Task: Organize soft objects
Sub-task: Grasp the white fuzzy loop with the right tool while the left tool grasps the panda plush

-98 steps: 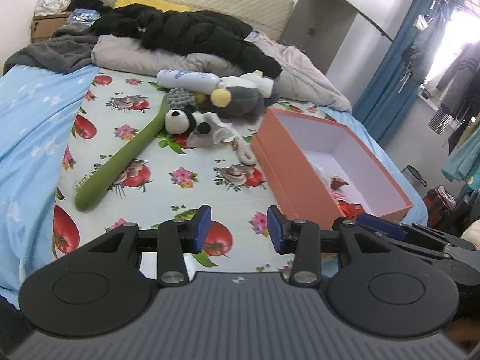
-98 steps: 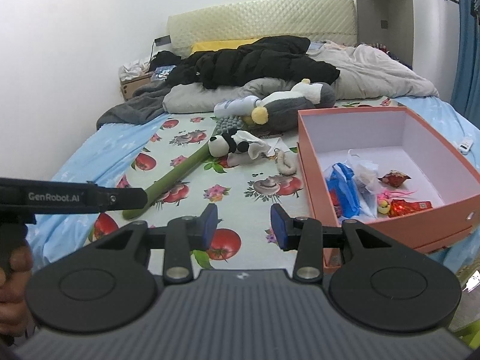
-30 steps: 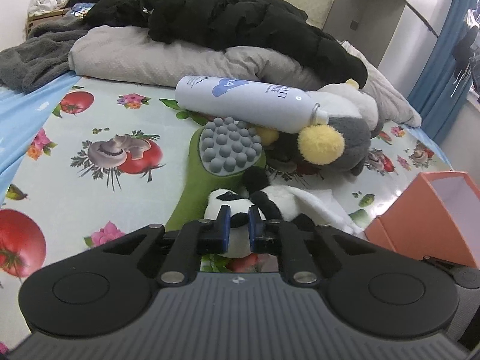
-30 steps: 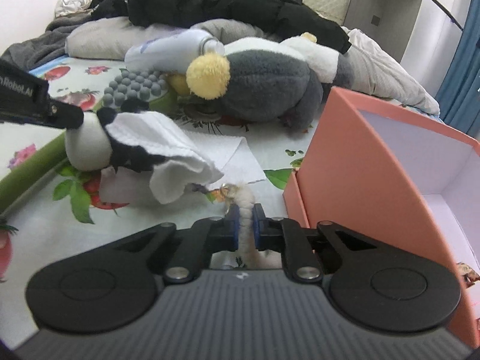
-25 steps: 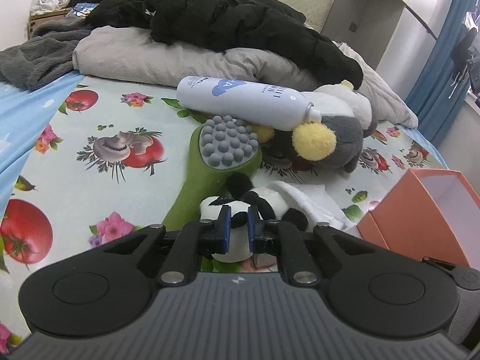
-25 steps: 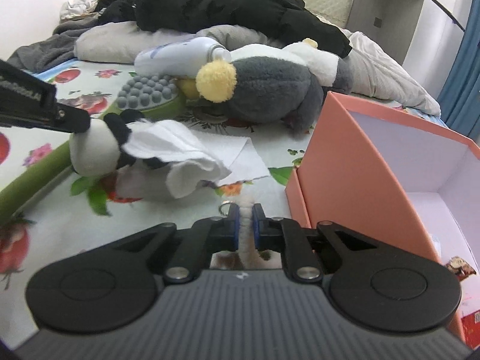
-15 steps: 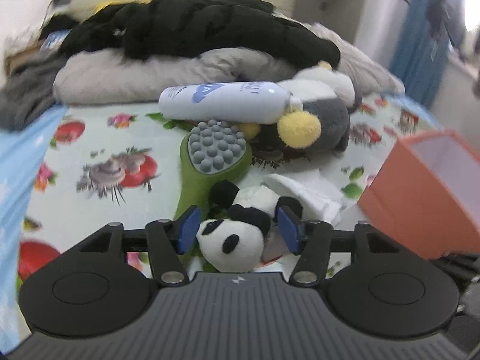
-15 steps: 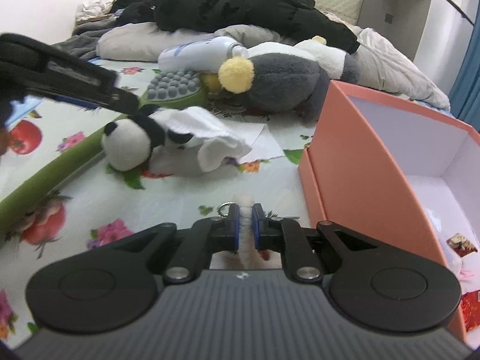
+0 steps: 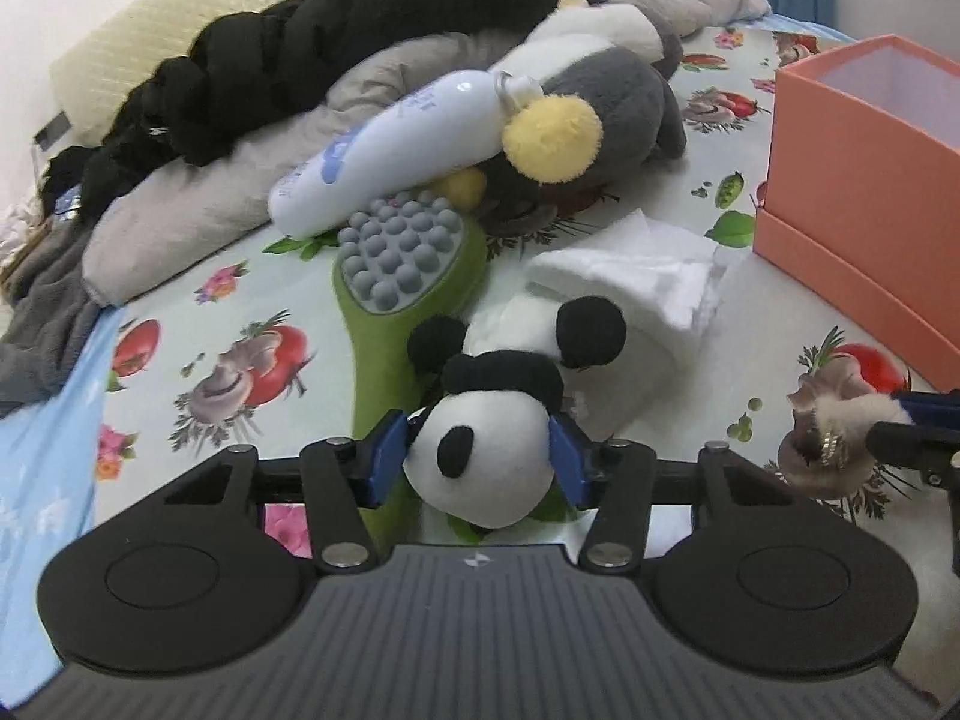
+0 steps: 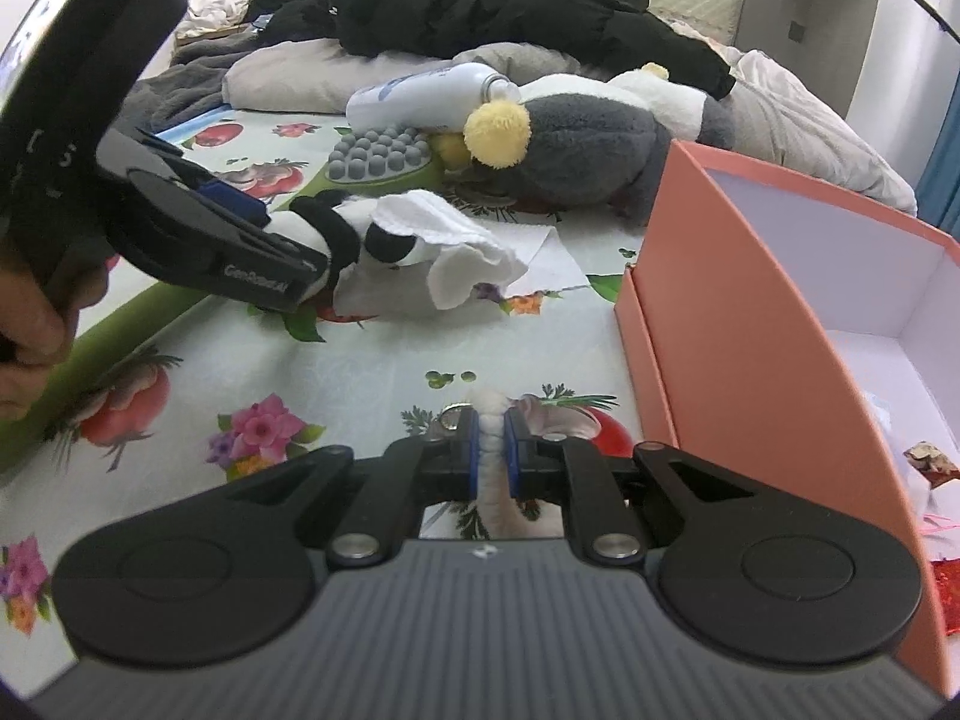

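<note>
A small panda plush (image 9: 483,456) sits between the blue pads of my left gripper (image 9: 480,456), which close on its white head; it also shows in the right wrist view (image 10: 336,234). My right gripper (image 10: 492,450) is shut on a thin white fluffy keychain toy (image 10: 493,426), seen at the right edge of the left wrist view (image 9: 840,438). A white cloth (image 9: 648,276) lies behind the panda. A big grey plush (image 9: 606,90) with a yellow pom-pom lies further back. An orange box (image 10: 750,300) stands to the right.
A green massage brush (image 9: 402,276) with grey knobs lies under the panda. A white lotion bottle (image 9: 390,150) leans on the grey plush. Black and grey clothes (image 9: 336,48) pile at the bed's head. The box holds small wrappers (image 10: 924,456).
My left gripper let go of the panda, opened wide, turned and closed around its head. My right gripper stayed shut on the fluffy keychain and pulled back from the cloth.
</note>
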`<state>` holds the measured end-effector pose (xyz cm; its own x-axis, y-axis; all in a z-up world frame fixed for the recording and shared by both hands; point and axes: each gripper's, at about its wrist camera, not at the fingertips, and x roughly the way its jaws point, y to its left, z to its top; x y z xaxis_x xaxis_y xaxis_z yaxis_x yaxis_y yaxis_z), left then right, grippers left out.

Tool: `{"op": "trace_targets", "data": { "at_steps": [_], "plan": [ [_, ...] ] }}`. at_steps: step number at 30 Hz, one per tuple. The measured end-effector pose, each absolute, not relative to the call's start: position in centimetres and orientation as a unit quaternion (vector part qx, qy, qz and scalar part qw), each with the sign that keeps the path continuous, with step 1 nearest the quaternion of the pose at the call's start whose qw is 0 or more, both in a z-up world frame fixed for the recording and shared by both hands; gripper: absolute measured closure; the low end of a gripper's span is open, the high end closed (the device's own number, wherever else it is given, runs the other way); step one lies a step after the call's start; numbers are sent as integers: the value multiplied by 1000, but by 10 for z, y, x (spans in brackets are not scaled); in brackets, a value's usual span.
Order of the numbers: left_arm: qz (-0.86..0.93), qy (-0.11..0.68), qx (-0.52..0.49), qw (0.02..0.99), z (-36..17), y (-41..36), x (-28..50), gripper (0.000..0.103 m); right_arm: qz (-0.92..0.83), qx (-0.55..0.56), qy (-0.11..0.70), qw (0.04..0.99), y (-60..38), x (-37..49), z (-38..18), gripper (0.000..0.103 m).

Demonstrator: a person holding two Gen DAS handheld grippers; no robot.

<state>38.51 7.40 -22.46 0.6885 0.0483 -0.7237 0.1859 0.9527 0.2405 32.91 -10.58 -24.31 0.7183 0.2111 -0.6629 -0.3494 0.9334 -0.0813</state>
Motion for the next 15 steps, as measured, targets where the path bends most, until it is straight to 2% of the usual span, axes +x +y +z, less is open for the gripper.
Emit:
{"op": "trace_targets", "data": {
  "at_steps": [8,15],
  "plan": [
    [1,379,70,923,-195,79,326,46,156,-110,328,925,-117,299,-226,91],
    [26,372,-39,927,-183,73,252,47,167,-121,326,923,-129,260,-220,91]
  ]
}}
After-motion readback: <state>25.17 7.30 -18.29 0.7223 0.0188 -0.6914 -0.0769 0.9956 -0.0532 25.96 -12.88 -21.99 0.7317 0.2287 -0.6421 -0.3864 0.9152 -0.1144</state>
